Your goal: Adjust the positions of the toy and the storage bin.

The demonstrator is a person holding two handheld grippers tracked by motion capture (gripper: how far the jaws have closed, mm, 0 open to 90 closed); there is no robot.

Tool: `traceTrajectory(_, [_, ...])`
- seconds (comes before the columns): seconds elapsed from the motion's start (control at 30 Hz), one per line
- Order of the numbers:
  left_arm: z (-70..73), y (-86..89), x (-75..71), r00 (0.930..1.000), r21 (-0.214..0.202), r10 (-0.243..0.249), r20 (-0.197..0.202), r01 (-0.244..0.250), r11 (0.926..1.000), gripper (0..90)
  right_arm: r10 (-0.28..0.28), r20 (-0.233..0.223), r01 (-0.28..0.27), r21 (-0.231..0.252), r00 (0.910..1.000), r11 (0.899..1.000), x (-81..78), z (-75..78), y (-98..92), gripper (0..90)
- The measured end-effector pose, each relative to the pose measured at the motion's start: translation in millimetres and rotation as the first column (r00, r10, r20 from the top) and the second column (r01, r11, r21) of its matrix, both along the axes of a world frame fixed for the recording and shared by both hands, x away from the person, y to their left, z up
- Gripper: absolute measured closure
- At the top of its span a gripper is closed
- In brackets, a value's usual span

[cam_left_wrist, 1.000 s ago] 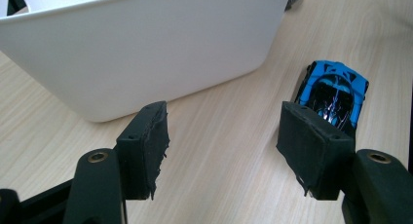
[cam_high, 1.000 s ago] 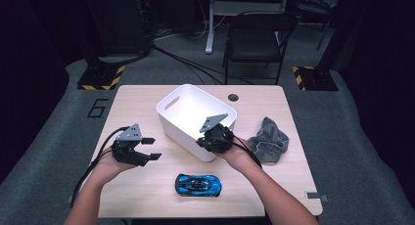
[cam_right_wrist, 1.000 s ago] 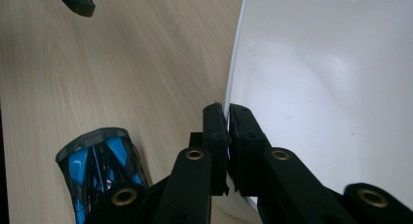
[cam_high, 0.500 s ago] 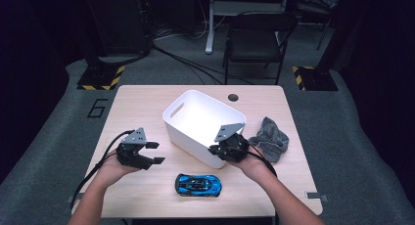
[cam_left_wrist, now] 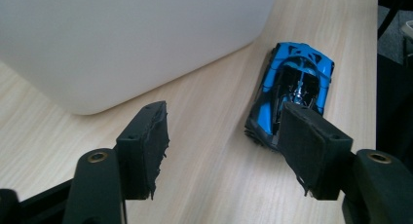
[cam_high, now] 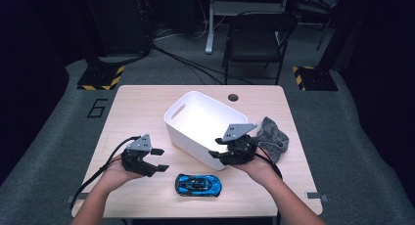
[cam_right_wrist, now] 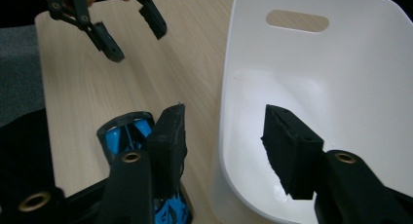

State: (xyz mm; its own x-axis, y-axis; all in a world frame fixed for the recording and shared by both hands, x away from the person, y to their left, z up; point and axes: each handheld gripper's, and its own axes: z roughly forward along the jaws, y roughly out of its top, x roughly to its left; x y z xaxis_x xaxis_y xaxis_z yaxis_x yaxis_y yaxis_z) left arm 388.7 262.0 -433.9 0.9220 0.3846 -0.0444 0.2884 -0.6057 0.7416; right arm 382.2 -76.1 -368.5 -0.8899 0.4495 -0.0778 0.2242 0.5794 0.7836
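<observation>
White bin (cam_high: 195, 118) between tongs; grey cloth (cam_high: 272, 136) beside it

Glossy blue paint is being shown by the car (cam_high: 198, 185), smooth white plastic by the bin (cam_high: 195, 118), pale matt wood grain by the table (cam_high: 137, 100), soft grey fabric by the cloth (cam_high: 272, 137).
</observation>
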Motion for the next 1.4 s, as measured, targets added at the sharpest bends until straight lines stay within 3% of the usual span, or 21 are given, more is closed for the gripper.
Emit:
traceTrajectory(0.2, [-9.4,-9.9,-9.1,0.9992,-0.002,-0.038,-0.013,0.038,0.9993,28.7,0.114,-0.012,-0.114,0.004,0.9935,0.994,-20.2,-6.6,8.1,44.2])
traceTrajectory(0.4, [-25.5,-23.2,-17.1,0.9932,0.008,-0.110,-0.038,0.110,0.9939,25.9,0.202,-0.058,-0.204,-0.020,0.9776,0.979,-31.7,-32.5,21.0,35.1])
traceTrajectory(0.5, [-33.4,-28.2,-17.2,0.9920,0.024,-0.116,-0.048,0.118,0.9928,23.6,0.239,-0.077,-0.242,-0.024,0.9679,0.970,-30.7,-47.2,24.5,30.8])
traceTrajectory(0.67, [-44.0,-35.2,-17.7,0.9903,0.007,-0.126,-0.057,0.127,0.9919,20.3,0.263,-0.119,-0.270,-0.042,0.9573,0.962,-27.6,-71.2,27.6,23.3])
traceTrajectory(0.83, [-53.3,-42.5,-19.5,0.9883,0.013,-0.143,-0.052,0.144,0.9895,15.9,0.305,-0.111,-0.314,-0.075,0.9458,0.946,-27.8,-90.6,29.1,14.8])
traceTrajectory(0.87, [-55.0,-43.8,-19.5,0.9875,0.018,-0.148,-0.054,0.149,0.9887,15.8,0.302,-0.099,-0.311,-0.088,0.9480,0.946,-28.6,-93.7,30.0,14.5])
traceTrajectory(0.97, [-59.4,-47.1,-18.7,0.9857,0.013,-0.157,-0.062,0.158,0.9873,15.2,0.327,-0.100,-0.336,-0.107,0.9399,0.936,-27.9,-101.2,31.7,14.3])
traceTrajectory(1.1, [-64.9,-52.3,-17.6,0.9806,0.004,-0.178,-0.082,0.179,0.9838,15.2,0.326,-0.110,-0.339,-0.125,0.9389,0.932,-24.9,-110.3,34.2,14.0])
traceTrajectory(1.4, [-75.5,-66.4,-15.7,0.9748,0.034,-0.202,-0.094,0.206,0.9779,15.1,0.329,-0.113,-0.345,-0.174,0.9375,0.922,-21.4,-123.5,37.5,14.0])
